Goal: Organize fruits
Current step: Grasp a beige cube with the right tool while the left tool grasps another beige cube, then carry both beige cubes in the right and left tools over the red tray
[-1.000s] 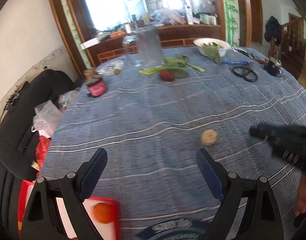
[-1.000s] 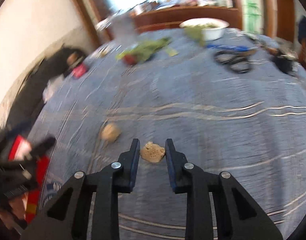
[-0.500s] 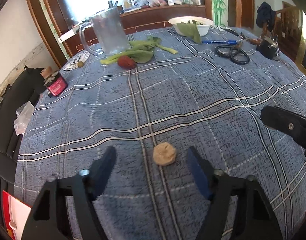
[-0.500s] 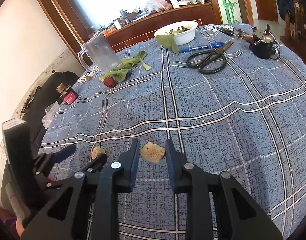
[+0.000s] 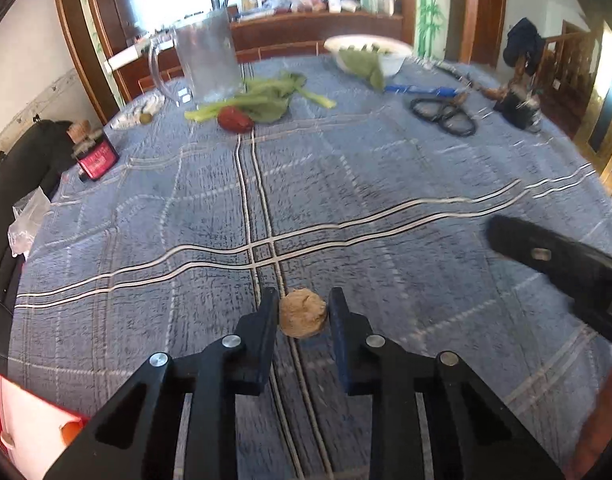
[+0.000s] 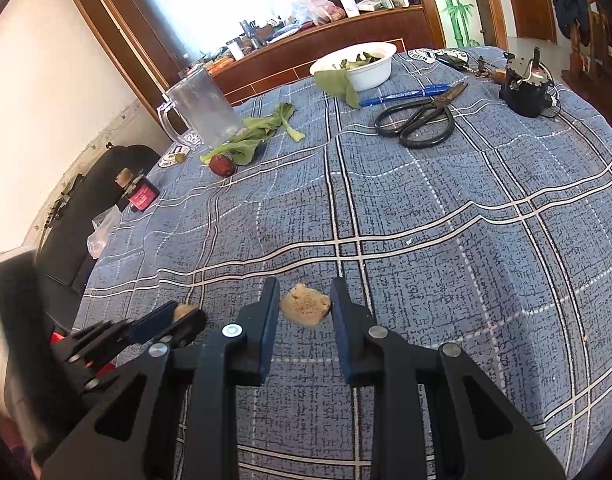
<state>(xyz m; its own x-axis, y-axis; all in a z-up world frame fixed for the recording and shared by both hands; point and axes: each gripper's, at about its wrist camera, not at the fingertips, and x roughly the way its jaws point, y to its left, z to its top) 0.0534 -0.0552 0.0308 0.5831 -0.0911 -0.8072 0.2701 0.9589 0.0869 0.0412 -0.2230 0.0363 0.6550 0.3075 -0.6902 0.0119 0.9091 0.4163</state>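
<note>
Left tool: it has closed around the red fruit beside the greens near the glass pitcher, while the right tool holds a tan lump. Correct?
Not quite. The left wrist view shows the left tool closed around a round tan piece on the near tablecloth; the red fruit lies untouched by the greens. The right tool does hold a tan lump.

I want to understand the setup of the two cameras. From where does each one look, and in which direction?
Left wrist: sits on the left claw, facing across the table toward the jug; its fingers bracket a round tan piece; the right claw's finger enters at right.
Right wrist: sits on the right claw, facing likewise; fingers bracket a rough tan chunk; left claw at lower left.
Shared: jug, scissors, bowl.
</note>
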